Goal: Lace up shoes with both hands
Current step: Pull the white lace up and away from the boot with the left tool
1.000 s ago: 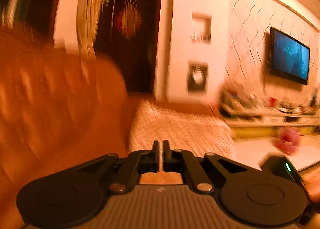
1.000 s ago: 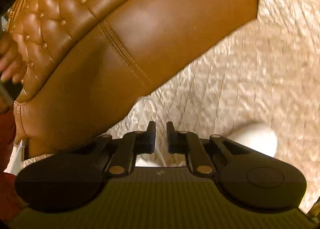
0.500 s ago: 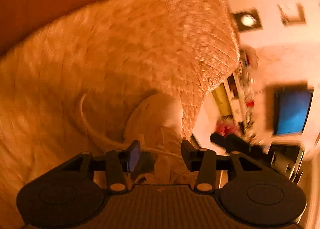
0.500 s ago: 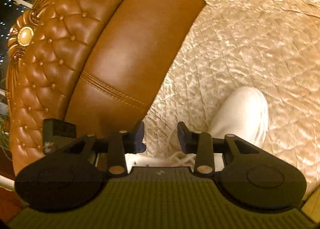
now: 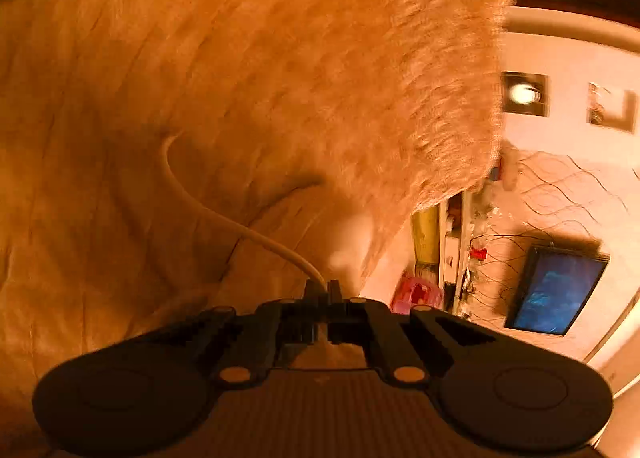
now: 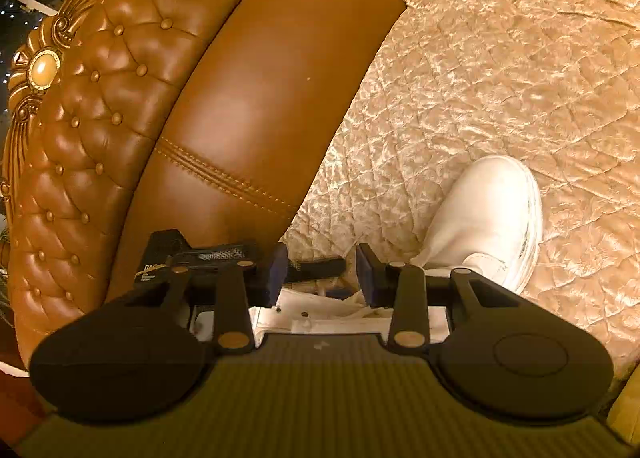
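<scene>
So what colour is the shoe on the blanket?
White, with dark scuffs along the sole; the shoe shows best in the right wrist view.

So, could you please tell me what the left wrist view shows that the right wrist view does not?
Only the left wrist view shows the left tool shut on a white lace that curves away over the cover, and, off to the right, a wall-mounted TV and a cluttered shelf.

Only the right wrist view shows the white shoe, the brown leather sofa back and the open right tool above the shoe's laced part.

Both show the quilted beige cover under the work.
</scene>
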Tool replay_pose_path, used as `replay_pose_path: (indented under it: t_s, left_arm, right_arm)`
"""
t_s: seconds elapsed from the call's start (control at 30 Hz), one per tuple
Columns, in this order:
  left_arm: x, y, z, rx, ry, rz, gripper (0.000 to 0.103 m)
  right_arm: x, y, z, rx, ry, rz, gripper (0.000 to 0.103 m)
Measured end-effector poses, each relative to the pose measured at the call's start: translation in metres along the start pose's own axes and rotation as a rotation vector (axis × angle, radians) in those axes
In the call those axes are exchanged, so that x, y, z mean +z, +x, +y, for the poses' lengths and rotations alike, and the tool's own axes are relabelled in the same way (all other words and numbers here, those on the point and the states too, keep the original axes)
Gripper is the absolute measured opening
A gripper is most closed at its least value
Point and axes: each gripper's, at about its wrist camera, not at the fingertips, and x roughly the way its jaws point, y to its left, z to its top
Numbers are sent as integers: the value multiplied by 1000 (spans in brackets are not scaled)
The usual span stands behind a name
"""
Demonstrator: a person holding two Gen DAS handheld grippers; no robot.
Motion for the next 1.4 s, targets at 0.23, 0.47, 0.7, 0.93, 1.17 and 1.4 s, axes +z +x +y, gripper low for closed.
replay_pose_path:
  t_s: [0.23,0.47,0.7,0.93,1.17,1.4]
  left_arm:
    - [17,-23,-35,-47,155,-188,2]
    - [21,-55,-103,-150,390,-298,2]
    - [1,-55,-131,-253,497,-237,2]
    - [-18,-71,-132,-284,607,-164,2]
    - [-33,-106,-100,-193,647,-74,2]
    - [-47,-120,-19,15,558,114,27]
  right_arm:
    - [3,-8,-6,-25,21,-30,44]
    - [9,-3,4,-15,-9,-28,44]
    - [12,0,11,-11,-19,-29,44]
    - [12,9,49,62,-226,6,44]
    - [7,17,83,164,-349,-63,44]
    - [-46,76,121,133,-669,435,43]
